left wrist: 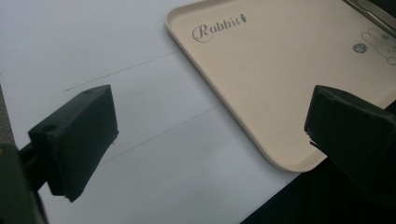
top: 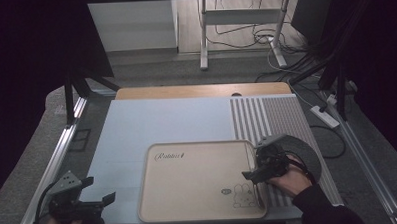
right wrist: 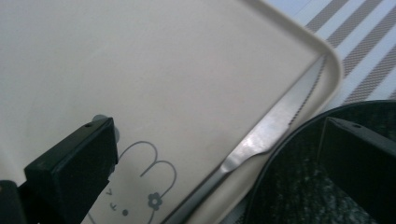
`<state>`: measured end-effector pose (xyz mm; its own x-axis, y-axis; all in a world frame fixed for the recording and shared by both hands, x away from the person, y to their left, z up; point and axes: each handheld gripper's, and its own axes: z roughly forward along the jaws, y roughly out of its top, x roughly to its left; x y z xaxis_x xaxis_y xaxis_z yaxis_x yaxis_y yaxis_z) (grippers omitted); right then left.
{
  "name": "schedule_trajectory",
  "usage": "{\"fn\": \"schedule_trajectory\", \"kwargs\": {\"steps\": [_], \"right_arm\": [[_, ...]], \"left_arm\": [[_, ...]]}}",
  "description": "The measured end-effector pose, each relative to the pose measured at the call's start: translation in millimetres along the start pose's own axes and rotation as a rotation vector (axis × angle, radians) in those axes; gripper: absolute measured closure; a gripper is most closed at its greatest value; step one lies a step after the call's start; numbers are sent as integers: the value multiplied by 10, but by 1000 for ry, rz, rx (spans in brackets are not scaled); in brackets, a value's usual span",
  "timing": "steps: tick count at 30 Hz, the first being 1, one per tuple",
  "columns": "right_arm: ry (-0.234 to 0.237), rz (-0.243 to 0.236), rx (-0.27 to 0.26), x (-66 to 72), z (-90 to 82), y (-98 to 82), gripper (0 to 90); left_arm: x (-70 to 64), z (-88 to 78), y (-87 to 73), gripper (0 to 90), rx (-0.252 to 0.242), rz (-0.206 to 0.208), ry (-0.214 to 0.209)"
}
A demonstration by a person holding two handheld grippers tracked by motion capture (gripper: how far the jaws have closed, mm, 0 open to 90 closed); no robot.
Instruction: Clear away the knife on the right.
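The beige tray [top: 189, 187] lies low in the middle of the high view on a pale blue mat [top: 137, 129], and a table knife [right wrist: 275, 121] rests inside the tray along its right-hand rim, blade toward the far corner; in the right gripper view it runs on a diagonal from the lower middle to the upper right of the frame. The right gripper [top: 256, 172] hovers over that same edge, at the right of centre in the high view, with its jaws apart and one on each side of the knife, nothing between them clamped. A dark round plate [top: 308, 155] sits just beside the tray on the striped placemat [top: 266, 114], its speckled face showing at the lower right of the right gripper view (the far jaw stands over it). The left gripper [top: 99, 200] waits at the lower left of the high view, jaws spread wide over the mat, short of the tray's near corner. As far as the pictures show, the work looks to be near its start: the knife appears yet to be gripped, and closing on it, lifting it and setting it down elsewhere all seem left to do.
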<state>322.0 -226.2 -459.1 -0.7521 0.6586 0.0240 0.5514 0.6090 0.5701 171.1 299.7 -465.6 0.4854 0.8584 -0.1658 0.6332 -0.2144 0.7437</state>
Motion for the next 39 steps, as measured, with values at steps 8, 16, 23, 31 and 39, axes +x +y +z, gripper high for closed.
{"fn": "schedule_trajectory", "kwargs": {"steps": [8, 16, 23, 31, 39], "right_arm": [[-14, 23, -41, -31, -107, -90, 0], [-46, 50, -81, -52, -230, -247, 0], [-71, 83, -109, -81, -326, -369, 0], [-101, 106, -130, -92, -426, -492, 0], [-117, 131, -139, -108, -501, -621, 0]], "left_arm": [[0, -1, -1, 35, 0, -1, 0], [-1, 0, -1, 35, -1, 1, 1], [0, 0, -1, 35, -1, 1, 1], [-1, 0, -1, 35, -1, 0, 1], [0, -1, -1, 35, 1, -2, 2]]}}
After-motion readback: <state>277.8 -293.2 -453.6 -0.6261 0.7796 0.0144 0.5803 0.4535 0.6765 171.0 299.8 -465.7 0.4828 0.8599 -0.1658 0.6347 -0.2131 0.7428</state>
